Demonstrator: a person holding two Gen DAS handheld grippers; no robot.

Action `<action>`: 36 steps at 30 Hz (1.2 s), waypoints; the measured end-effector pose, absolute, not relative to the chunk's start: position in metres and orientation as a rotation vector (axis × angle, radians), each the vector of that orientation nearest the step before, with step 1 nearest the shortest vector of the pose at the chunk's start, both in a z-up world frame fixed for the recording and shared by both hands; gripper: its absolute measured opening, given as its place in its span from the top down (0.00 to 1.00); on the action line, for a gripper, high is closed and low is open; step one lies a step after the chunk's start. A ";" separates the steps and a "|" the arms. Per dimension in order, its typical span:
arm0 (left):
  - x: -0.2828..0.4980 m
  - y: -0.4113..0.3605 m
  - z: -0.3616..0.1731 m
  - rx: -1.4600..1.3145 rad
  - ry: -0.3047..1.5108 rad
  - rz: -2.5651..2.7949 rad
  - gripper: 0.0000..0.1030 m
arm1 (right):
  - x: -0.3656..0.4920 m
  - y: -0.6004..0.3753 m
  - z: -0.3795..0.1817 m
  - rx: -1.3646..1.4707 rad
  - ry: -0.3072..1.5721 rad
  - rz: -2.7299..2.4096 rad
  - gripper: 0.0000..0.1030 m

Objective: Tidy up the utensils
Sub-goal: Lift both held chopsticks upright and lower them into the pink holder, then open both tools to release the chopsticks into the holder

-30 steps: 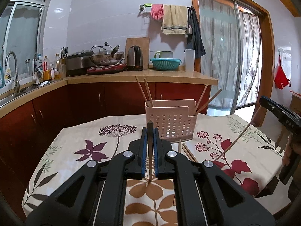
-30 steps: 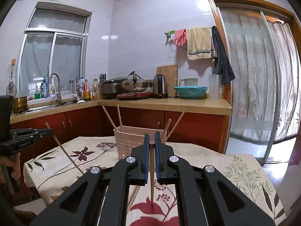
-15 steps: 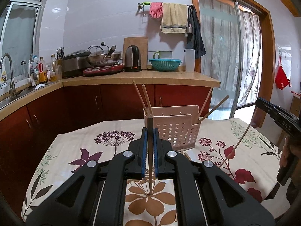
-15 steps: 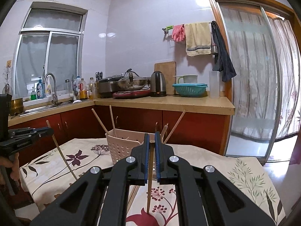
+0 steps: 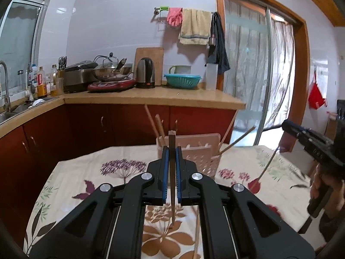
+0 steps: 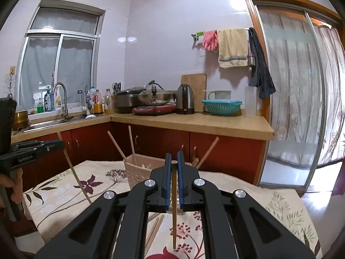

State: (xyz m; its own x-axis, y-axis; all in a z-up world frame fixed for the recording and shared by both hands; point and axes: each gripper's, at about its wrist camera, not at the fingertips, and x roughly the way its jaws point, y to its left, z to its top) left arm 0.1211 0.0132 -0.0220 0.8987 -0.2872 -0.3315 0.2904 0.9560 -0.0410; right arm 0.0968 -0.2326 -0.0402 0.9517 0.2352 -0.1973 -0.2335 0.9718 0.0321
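1. The pink utensil basket [image 5: 199,153] stands on the table with the flowered cloth [image 5: 71,179], ahead of both grippers. Several chopsticks already stand in it, leaning at its left and right ends, so a part of the sorting seems done.

2. The left gripper [image 5: 171,170] has its jaws pressed together on one chopstick [image 5: 171,194], which hangs almost upright between the blue pads with its lower tip above the cloth. In the left view its top end shows just in front of the basket.

3. The right gripper [image 6: 174,172] is also closed on a single chopstick [image 6: 173,215], held almost upright with its lower tip above the cloth, and the basket lies behind it.

4. Some loose chopsticks [image 6: 154,228] lie flat on the cloth below the right gripper, and one thin stick [image 5: 197,233] lies below the left gripper. I judge that these are left to collect.

5. So the task seems to be in the middle: two sticks are carried and not yet in the basket, some wait on the table. Whether other utensils remain outside the views, I cannot tell.

6. Behind the table is the kitchen counter [image 6: 194,123] with a kettle [image 6: 185,99] and a teal colander [image 6: 222,106]; these seem not to be part of the work.
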 end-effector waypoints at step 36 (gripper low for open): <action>0.244 -0.037 -0.002 0.033 0.152 -0.295 0.94 | 0.226 -0.209 -0.013 0.040 0.083 0.302 0.94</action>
